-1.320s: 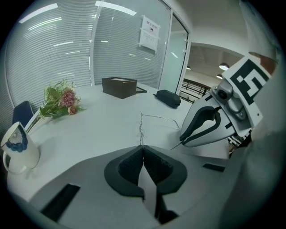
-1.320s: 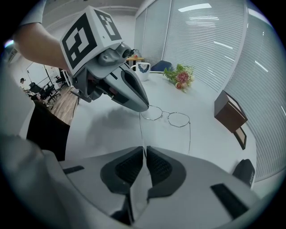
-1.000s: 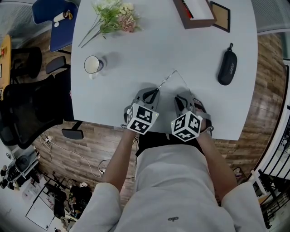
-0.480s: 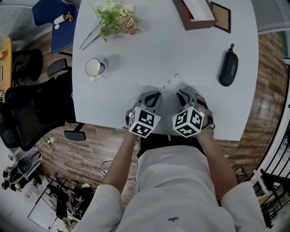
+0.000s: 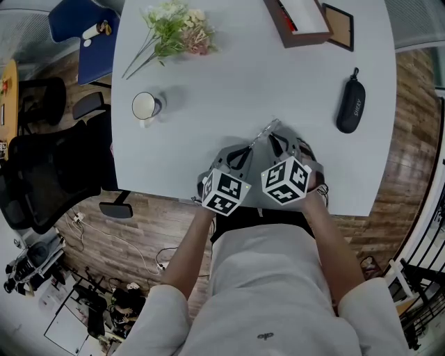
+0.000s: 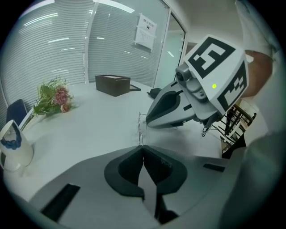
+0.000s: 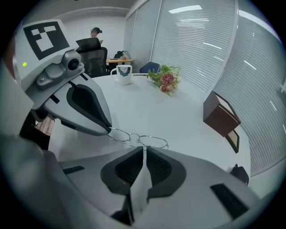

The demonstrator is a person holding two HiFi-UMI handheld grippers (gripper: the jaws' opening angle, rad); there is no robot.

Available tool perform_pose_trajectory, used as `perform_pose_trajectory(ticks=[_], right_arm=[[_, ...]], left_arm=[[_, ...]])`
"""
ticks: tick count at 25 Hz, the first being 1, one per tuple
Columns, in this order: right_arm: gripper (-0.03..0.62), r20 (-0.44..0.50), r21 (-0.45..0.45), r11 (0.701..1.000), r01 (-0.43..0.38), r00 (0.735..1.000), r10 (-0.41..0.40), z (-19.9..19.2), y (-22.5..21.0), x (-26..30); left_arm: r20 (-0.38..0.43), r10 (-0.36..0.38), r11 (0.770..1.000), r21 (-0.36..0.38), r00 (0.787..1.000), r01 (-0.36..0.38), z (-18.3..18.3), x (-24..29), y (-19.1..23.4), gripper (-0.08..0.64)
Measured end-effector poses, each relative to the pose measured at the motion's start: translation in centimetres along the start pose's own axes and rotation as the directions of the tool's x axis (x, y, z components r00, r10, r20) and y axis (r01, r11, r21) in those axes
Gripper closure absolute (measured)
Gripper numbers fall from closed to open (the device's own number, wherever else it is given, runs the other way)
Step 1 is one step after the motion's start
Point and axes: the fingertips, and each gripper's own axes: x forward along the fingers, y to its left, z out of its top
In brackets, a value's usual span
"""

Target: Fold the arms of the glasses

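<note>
The thin wire glasses (image 5: 267, 130) lie on the white table (image 5: 229, 76) near its front edge. My left gripper (image 5: 241, 149) is shut on one wire arm of the glasses (image 6: 140, 127), which runs straight out from its tips (image 6: 142, 146). My right gripper (image 5: 277, 142) sits close beside it on the right. Its jaws are closing and stand at a narrow slit. The two lens rims of the glasses (image 7: 139, 139) lie just beyond its tips (image 7: 144, 148), and I see nothing pinched between them. The left gripper's nose (image 7: 89, 109) touches the frame's left end.
A white mug (image 5: 144, 106) and a flower bunch (image 5: 174, 28) sit at the table's left. A brown box (image 5: 297, 19) and a picture frame (image 5: 338, 24) are at the back, a black glasses case (image 5: 350, 104) at the right. Chairs (image 5: 42, 174) stand left of the table.
The right gripper has moved in towards the left gripper and the glasses. The wire arm that stuck out to the right earlier no longer shows. The left gripper has stayed put.
</note>
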Motion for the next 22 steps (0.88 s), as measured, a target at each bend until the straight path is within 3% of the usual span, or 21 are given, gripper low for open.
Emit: perform_pose_trajectory(ticks=[14,22], right_arm=[[0.568,0.011,0.000,1.000,-0.014,1.000,0.014,0.95,0.54,0.29],[0.568,0.028,0.011,1.000,-0.015,1.000,0.014,0.91,0.24,-0.31]], left_arm=[[0.003,0.002,1.000,-0.026,1.000,-0.002,-0.07,-0.07,-0.12,0.540],[0.015,-0.002,0.996,-0.084,1.000,0.004,-0.08,0.16,0.06,0.540]])
